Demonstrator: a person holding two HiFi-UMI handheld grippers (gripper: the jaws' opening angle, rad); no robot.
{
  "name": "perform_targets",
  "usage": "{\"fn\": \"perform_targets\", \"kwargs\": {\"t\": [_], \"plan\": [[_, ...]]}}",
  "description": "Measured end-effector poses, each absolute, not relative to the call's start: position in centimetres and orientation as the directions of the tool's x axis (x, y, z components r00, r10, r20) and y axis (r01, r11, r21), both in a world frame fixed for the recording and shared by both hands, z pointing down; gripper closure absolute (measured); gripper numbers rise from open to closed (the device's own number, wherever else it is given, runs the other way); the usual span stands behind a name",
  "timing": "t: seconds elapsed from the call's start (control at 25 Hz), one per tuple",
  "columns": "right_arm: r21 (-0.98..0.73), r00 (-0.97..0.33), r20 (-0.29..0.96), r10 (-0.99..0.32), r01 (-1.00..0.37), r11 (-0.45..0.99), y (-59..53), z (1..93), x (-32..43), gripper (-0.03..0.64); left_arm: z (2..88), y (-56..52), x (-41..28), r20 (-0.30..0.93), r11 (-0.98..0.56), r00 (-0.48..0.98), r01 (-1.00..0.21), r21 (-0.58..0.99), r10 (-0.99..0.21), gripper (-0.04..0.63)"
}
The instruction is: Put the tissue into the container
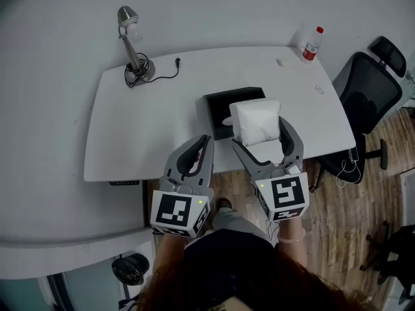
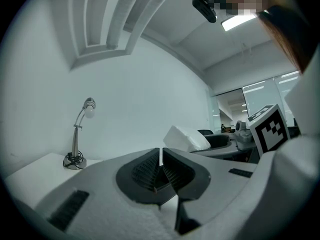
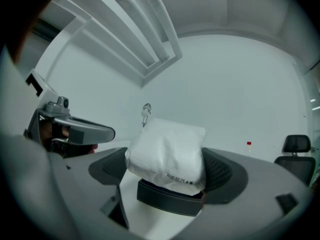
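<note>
Tissue pack (image 1: 256,120) held over the black container (image 1: 219,106) on a white table (image 1: 142,131).
Right gripper (image 1: 260,133) clamps the tissue pack; left gripper (image 1: 205,141) pinched together, empty. Lamp (image 1: 130,43) at the far corner, wood floor (image 1: 350,219) beyond.

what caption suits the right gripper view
Right gripper holding the white tissue pack just above the black container.
</note>
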State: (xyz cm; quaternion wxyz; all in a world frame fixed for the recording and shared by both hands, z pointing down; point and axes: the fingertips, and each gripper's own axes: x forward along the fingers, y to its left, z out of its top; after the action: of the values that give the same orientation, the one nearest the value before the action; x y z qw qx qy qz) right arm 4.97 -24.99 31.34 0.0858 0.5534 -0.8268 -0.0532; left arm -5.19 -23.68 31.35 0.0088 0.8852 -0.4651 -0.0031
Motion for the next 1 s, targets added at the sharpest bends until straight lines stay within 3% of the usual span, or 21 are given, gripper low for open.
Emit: {"fn": "perform_targets", "kwargs": {"t": [1.0], "plan": [[0.137,-0.404,0.247,-0.881,-0.886,0.444,-35.0,38.9,5.5,0.17,34.5,-32.3,-5.0,0.092,-0.537,0.538,-0.843,0.044,-0.838,0.554]]}}
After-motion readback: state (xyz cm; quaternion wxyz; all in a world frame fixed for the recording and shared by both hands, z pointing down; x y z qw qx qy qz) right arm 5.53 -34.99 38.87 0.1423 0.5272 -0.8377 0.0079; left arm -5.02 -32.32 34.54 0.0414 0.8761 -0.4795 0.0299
